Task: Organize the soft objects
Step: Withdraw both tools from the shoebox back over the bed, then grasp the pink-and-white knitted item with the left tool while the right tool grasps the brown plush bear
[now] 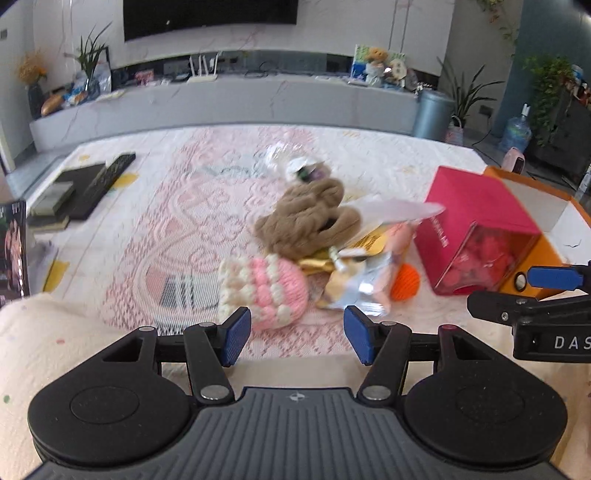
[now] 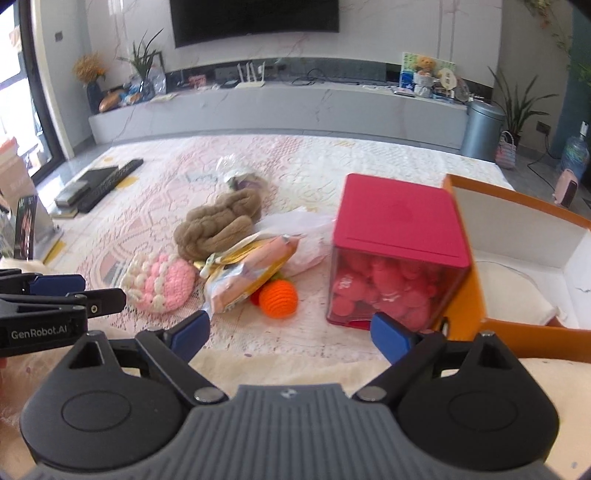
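**Soft pile ahead of both open grippers**

Pink-white knit piece lies on the lace tablecloth, just beyond the left gripper at 11 o'clock of its fingers, not between them. Brown yarn bundle at 12, orange crochet ball at 1. Left jaws spread wide, empty. Right gripper also wide, empty; ball just beyond at 12, red box at 1, orange tray at 2.

Dark television on wall; grey bin by potted plant; remote on tablecloth.
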`<state>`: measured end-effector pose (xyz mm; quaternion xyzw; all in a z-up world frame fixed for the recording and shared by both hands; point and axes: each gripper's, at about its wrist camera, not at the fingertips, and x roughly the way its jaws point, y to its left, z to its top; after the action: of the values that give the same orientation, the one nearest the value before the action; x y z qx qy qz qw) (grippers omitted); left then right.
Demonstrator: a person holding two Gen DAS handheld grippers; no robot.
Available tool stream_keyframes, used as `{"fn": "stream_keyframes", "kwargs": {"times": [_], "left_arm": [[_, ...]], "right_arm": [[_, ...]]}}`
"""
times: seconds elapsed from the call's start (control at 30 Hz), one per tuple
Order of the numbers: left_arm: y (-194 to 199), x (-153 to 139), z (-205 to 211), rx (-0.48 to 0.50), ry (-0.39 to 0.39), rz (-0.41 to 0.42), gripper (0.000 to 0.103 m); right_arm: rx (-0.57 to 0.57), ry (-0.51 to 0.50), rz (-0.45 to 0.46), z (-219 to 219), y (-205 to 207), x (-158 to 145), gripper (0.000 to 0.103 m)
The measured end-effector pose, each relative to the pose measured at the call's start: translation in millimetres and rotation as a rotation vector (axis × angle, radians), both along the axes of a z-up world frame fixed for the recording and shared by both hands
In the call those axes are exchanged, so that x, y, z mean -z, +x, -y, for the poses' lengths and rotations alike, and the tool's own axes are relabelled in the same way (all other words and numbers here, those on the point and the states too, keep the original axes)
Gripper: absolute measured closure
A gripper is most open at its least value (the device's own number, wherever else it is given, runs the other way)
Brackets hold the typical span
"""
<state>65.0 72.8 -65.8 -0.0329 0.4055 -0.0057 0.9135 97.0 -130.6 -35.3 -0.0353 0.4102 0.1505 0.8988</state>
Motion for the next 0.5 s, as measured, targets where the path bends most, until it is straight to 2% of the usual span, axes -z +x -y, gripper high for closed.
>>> {"fn": "stream_keyframes", "kwargs": {"times": [0.1, 0.27, 0.4, 0.5], "left_arm": [[2.6, 6.8, -7.3, -0.006, -0.019, -0.023, 0.035], [3.3, 8.8, -11.3, -0.004, -0.04, -0.014, 0.036], [13.3, 3.6, -15.9, -0.004, -0.017, -0.001, 0.036], [30.6, 3.4, -18.8, 0.037, 0.017, -0.038, 0.036]], "right_arm": [[-0.022, -0.014, -0.016, -10.1, 5.5, 7.3, 0.016], [-0.057, -0.029, -0.035, -23.9, 16.1, 18.0, 0.021], [-0.09, -0.037, -0.049, -33.9, 25.7, 24.2, 0.023], [-0.11, -0.04, -0.051, -41.0, 34.5, 27.4, 0.024]]}}
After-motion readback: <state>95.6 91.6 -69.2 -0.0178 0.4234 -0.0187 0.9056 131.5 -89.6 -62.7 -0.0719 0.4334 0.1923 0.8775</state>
